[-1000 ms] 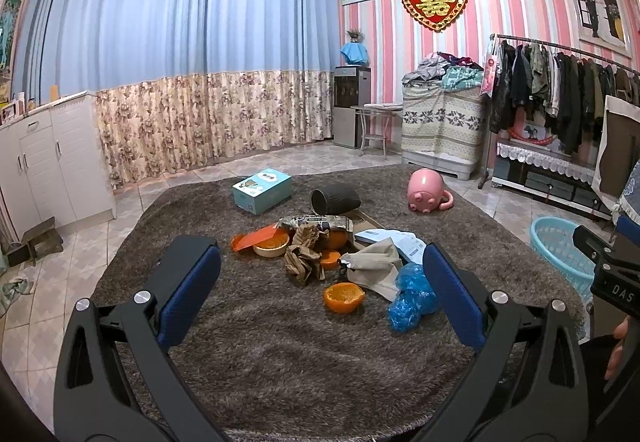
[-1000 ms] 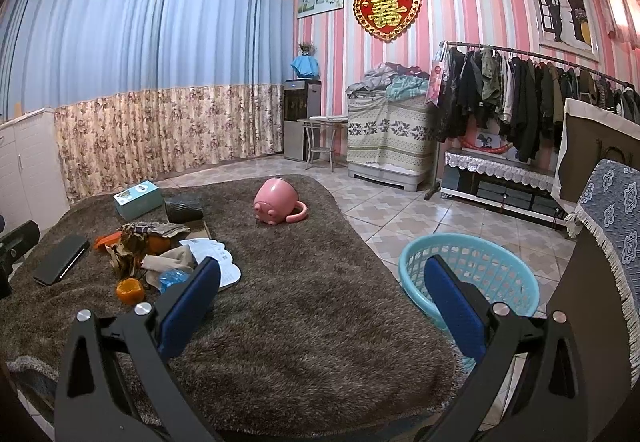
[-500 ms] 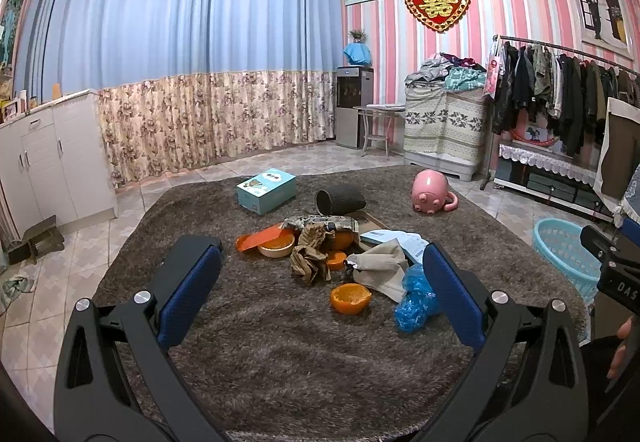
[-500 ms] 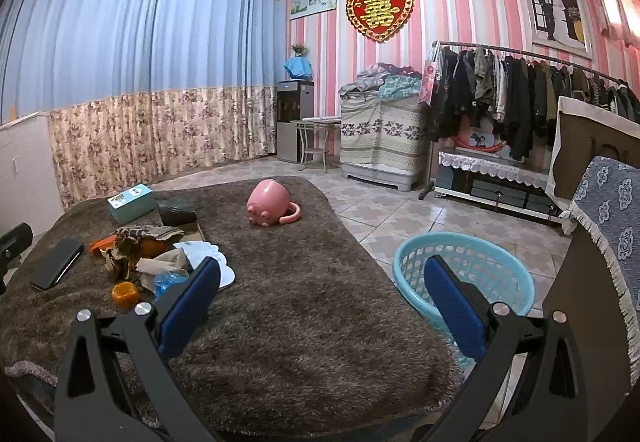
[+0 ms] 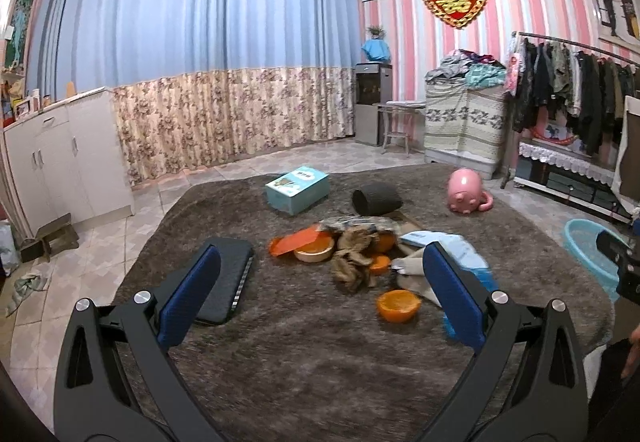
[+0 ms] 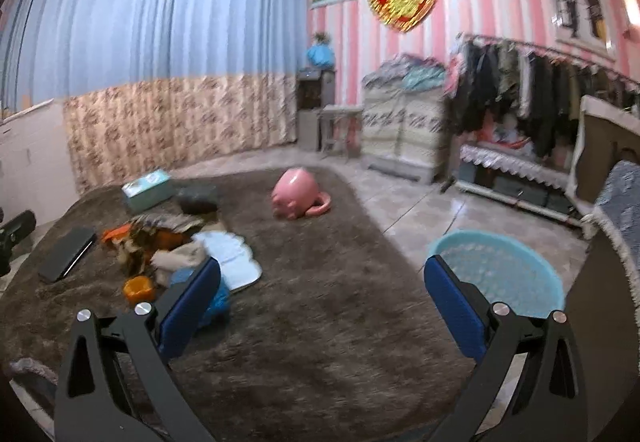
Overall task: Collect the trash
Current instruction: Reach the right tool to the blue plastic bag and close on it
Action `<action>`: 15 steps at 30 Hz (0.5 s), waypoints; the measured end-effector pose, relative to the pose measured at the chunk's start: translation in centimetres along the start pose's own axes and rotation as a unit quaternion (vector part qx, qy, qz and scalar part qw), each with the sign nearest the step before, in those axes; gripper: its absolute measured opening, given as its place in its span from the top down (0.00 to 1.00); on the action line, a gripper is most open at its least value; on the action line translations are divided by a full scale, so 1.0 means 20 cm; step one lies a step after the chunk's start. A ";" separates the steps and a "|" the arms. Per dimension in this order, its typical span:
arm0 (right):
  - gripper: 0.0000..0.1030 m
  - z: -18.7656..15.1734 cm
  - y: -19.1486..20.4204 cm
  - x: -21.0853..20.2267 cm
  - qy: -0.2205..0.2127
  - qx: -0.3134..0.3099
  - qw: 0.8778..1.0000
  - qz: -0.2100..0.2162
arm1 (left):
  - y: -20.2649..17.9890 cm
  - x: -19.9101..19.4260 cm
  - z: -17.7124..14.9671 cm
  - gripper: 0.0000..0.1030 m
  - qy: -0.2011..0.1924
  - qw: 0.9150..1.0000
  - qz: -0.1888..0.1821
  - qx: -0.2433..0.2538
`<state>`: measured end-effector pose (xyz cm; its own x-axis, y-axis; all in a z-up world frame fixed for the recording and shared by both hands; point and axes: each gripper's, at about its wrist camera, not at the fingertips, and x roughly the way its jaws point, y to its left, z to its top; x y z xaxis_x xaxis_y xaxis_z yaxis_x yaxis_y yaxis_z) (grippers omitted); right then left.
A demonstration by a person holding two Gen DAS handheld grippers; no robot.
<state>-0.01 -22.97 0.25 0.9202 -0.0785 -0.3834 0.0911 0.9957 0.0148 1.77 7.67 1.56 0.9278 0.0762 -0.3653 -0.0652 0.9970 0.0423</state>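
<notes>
A pile of trash lies on the brown furry table cover (image 5: 304,346): an orange peel half (image 5: 398,305), brown crumpled paper (image 5: 354,254), a beige rag (image 5: 412,272), a blue plastic bag (image 6: 218,300) and an orange lid on a bowl (image 5: 308,242). My left gripper (image 5: 320,298) is open and empty, hovering short of the pile. My right gripper (image 6: 320,302) is open and empty, right of the pile (image 6: 160,242). A light blue basket (image 6: 498,268) stands on the floor to the right, and also shows in the left wrist view (image 5: 588,242).
A teal box (image 5: 298,189), a dark cup on its side (image 5: 376,200), a pink piggy mug (image 5: 468,192) and a black tablet (image 5: 228,282) also lie on the cover. A white cabinet (image 5: 60,162) stands left, a clothes rack (image 5: 580,90) right.
Both grippers have shifted left; the pile has slid right in both views, and the black tablet has come into the left wrist view. Both stay open.
</notes>
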 end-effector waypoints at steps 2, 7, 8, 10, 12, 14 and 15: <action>0.03 -0.02 0.05 0.06 0.019 -0.002 0.999 0.025 | 0.05 0.04 -0.02 0.05 0.007 1.000 0.006 -0.004; 0.04 -0.05 0.24 0.17 0.035 -0.044 0.997 0.045 | 0.19 0.18 -0.08 0.05 0.038 0.999 0.014 -0.016; 0.04 -0.06 0.27 0.20 0.041 -0.048 0.997 0.052 | 0.21 0.21 -0.10 0.05 0.042 0.999 0.020 -0.015; 0.04 -0.07 0.33 0.27 0.055 -0.053 0.995 0.065 | 0.24 0.26 -0.13 0.05 0.050 0.998 0.032 -0.013; 0.04 -0.11 0.40 0.35 0.072 -0.064 0.993 0.065 | 0.29 0.30 -0.15 0.05 0.059 0.997 0.041 -0.018; 0.04 -0.15 0.46 0.43 0.094 -0.084 0.990 0.071 | 0.33 0.34 -0.18 0.05 0.069 0.996 0.043 -0.025; 0.04 -0.16 0.48 0.45 0.100 -0.088 0.988 0.073 | 0.34 0.35 -0.19 0.05 0.070 0.996 0.043 -0.026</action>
<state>7.86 -13.92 -6.05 0.8230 0.0611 -0.5648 -0.1222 0.9900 -0.0710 6.50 15.04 -4.31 0.8573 0.1599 -0.4893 -0.1650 0.9857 0.0329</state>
